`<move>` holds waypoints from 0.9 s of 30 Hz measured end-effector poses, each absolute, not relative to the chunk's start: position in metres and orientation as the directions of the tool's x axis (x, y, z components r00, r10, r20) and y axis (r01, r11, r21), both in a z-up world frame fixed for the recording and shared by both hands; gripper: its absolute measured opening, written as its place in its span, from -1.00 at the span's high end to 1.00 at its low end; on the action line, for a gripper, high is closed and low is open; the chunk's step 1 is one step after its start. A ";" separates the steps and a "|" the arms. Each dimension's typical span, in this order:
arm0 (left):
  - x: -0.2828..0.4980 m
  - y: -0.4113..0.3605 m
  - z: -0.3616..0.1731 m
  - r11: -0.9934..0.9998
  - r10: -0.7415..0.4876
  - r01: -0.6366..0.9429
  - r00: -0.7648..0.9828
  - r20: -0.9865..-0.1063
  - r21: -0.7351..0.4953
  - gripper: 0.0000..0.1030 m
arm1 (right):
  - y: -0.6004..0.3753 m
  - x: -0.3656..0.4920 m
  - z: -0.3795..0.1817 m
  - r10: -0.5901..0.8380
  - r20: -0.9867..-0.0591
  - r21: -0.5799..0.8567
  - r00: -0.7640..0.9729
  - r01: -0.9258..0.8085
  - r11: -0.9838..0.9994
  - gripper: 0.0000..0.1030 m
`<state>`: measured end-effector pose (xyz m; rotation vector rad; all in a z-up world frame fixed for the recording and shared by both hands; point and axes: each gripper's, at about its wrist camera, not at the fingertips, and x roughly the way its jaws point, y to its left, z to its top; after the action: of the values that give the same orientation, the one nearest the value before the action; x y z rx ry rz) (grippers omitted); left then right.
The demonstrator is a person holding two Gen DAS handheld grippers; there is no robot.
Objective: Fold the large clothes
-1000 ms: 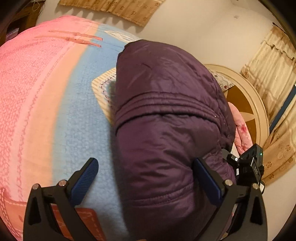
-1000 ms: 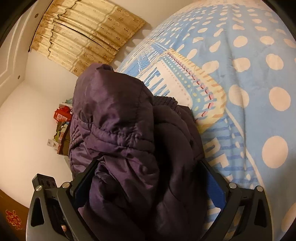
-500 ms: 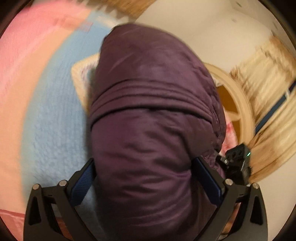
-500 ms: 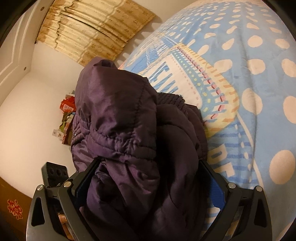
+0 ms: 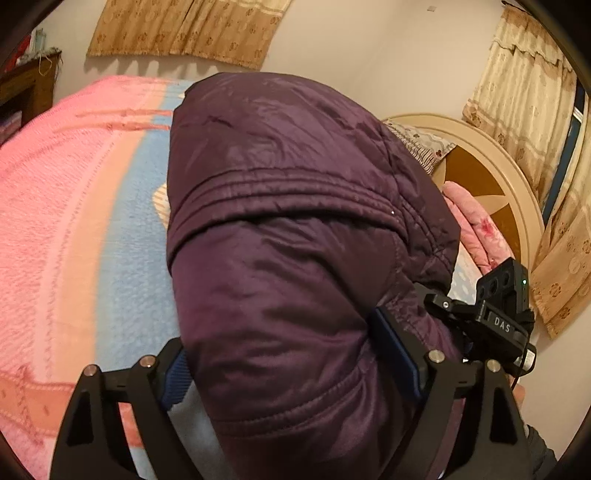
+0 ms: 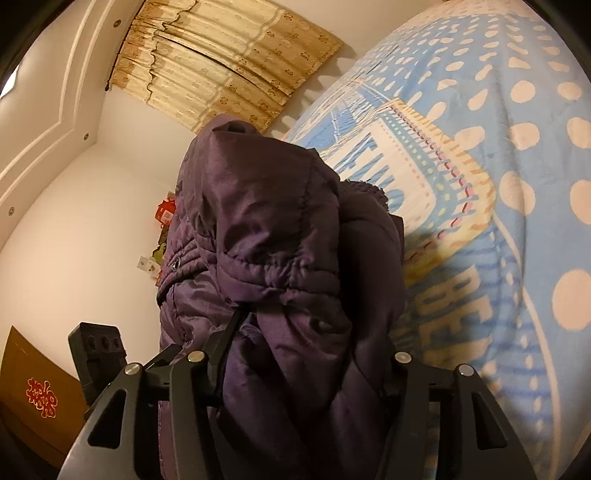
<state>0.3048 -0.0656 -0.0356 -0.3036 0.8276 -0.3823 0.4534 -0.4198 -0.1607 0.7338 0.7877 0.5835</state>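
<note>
So there's this dark purple puffer jacket (image 5: 295,229) bundled up in a fat folded lump on the bed, sitting on a fleece blanket (image 5: 74,229) that's pink on one side and light blue on the other. From the right wrist view the same blanket (image 6: 517,155) is light blue with cream polka dots and a big printed panel with lettering, and the jacket (image 6: 266,229) lies on top of that panel's edge.

Both tools are on the jacket, 1 on each end of the bundle. The left gripper (image 5: 291,363) has its 2 blue-padded fingers either side of the thick end, jaws set wide and just been closing in; the pads look pressed into the padding, so I'd call it a grasp on the jacket. The right gripper (image 6: 306,354) has just been closing too, much further, and it's clearly pinching a bunched-up fold of the jacket, fabric squeezed and wrinkling between the fingers.

Around the room: gold patterned curtains (image 5: 184,33) on the far wall, a round cream headboard (image 5: 491,177) off to the side with a pink floral pillow (image 5: 476,229) leaning by it, and a brown box with red lettering (image 6: 40,397) down low in the right view.
</note>
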 end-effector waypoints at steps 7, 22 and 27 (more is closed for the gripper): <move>0.285 -0.060 -0.024 0.911 -0.402 0.206 0.641 -0.654 -0.357 -0.74 | -0.404 0.433 -0.157 0.724 -0.402 0.772 0.560 -0.219 0.597 -0.03; 0.206 -0.003 0.002 0.949 -0.268 0.090 0.731 -0.627 -0.301 -0.73 | -0.302 0.398 -0.140 0.828 -0.374 0.770 0.419 -0.357 0.528 0.00; 0.176 0.032 0.004 0.955 -0.196 0.003 0.756 -0.625 -0.296 -0.73 | -0.250 0.389 -0.136 0.867 -0.363 0.776 0.341 -0.405 0.484 0.00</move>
<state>0.1758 0.0324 0.0036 -0.2865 0.7078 -0.1098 0.3891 -0.2495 -0.1358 0.6347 0.8601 0.9035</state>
